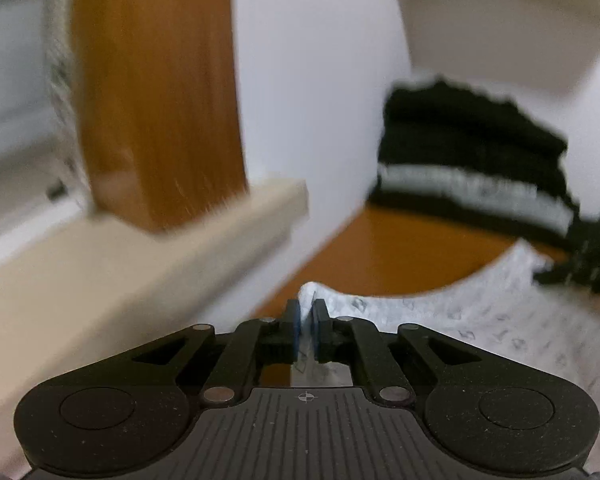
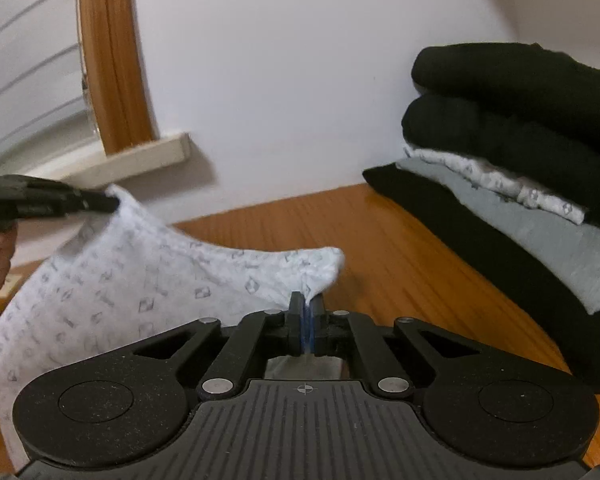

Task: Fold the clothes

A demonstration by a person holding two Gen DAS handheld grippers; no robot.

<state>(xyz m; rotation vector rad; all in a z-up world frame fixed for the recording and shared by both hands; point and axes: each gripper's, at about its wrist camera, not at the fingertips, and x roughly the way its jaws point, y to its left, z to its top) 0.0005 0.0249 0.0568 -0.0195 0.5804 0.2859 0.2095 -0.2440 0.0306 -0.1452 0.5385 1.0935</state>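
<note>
The white, grey-patterned thin cloth garment [image 2: 112, 280] hangs lower left above the wooden table [image 2: 400, 248]. Left gripper [image 1: 306, 320] and right gripper [image 2: 307, 316] each clamp one corner. Fabric appears light and limp; grip hems.

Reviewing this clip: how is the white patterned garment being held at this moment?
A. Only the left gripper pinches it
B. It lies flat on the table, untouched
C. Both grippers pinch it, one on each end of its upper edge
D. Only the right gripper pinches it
C: the left gripper and the right gripper are each shut on the white patterned garment, which hangs between them above the wooden table.
</note>
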